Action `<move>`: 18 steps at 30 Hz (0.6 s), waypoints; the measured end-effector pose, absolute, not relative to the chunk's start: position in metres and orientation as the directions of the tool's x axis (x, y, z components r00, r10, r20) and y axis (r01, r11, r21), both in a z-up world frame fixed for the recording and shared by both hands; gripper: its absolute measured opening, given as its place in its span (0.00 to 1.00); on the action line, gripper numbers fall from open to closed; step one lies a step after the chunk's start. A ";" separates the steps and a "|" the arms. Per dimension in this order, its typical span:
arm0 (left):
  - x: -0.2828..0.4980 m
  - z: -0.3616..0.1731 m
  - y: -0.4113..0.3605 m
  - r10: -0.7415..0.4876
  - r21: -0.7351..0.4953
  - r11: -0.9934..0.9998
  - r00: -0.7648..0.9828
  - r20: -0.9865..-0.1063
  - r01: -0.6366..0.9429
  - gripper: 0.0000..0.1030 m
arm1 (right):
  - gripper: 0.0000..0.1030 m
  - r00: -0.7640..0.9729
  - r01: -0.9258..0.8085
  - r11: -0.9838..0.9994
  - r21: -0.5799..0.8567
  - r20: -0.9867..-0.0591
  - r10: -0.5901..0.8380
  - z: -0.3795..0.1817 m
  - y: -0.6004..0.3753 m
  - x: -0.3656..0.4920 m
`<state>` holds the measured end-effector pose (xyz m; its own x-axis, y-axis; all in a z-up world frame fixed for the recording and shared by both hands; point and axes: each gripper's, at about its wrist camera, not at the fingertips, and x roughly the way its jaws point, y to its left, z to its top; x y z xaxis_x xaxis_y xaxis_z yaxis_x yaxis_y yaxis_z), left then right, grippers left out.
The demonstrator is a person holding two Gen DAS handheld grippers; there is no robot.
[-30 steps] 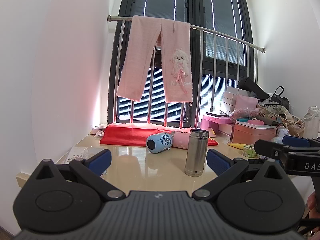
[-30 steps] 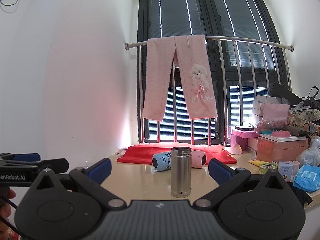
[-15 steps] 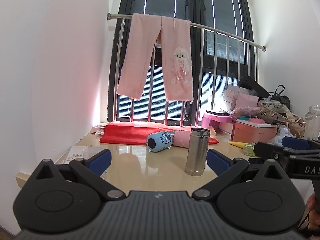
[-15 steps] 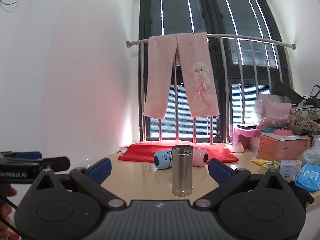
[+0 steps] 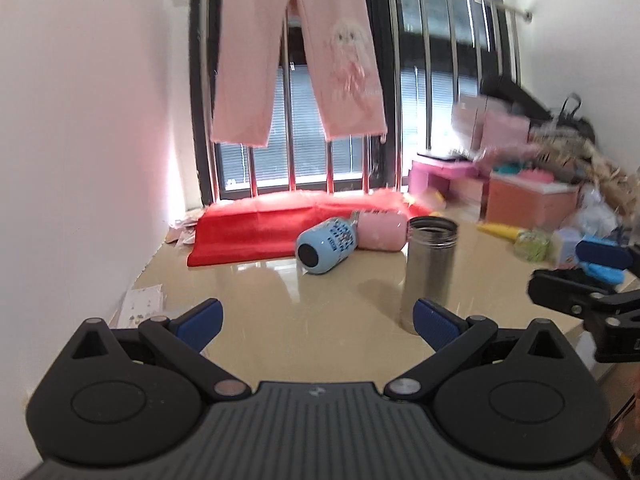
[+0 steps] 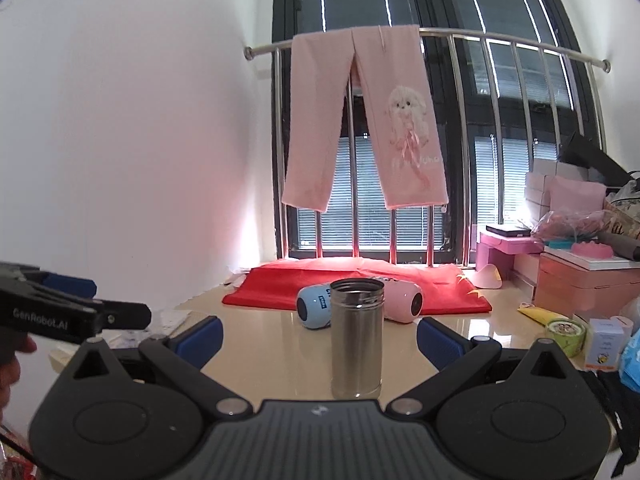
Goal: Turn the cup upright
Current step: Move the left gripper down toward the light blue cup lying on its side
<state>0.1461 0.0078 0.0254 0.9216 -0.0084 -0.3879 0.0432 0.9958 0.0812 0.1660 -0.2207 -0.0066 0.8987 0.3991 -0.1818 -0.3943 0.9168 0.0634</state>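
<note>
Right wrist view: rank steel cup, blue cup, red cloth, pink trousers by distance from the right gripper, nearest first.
From the right gripper:
1. steel cup, upright, dead ahead between the open fingers.
2. blue cup, lying on its side just behind it, slightly left.
3. red cloth, spread at the table's far edge below the window.
4. pink trousers, hung over the rail above, farthest.

Home room, pink trousers (image 6: 362, 120) drying on window rail (image 6: 500, 42), cluttered boxes (image 6: 576, 280)
</note>
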 end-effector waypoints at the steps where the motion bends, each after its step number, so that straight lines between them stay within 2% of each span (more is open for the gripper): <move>1: 0.160 0.029 0.009 -0.006 0.094 0.994 0.912 -0.410 0.049 1.00 | 1.00 0.896 -0.396 0.916 0.070 -0.188 0.401 -0.006 -0.221 0.176; 8: 0.265 0.054 0.013 -0.016 0.181 0.973 0.829 -0.558 0.140 1.00 | 1.00 0.871 -0.419 0.901 0.111 -0.233 0.433 0.011 -0.220 0.243; 13: 0.336 0.065 0.013 -0.016 0.230 0.952 0.778 -0.628 0.205 1.00 | 1.00 0.863 -0.428 0.900 0.081 -0.259 0.434 0.027 -0.211 0.294; 18: 0.406 0.063 0.012 -0.017 0.270 0.916 0.703 -0.711 0.295 1.00 | 1.00 0.838 -0.434 0.893 0.121 -0.309 0.450 0.039 -0.203 0.348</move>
<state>0.4058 0.0122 0.0628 0.7025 -0.0167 -0.7115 0.2953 0.9165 0.2700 0.3478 -0.2028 0.0388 0.8381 0.4497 -0.3089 -0.4344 0.8926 0.1208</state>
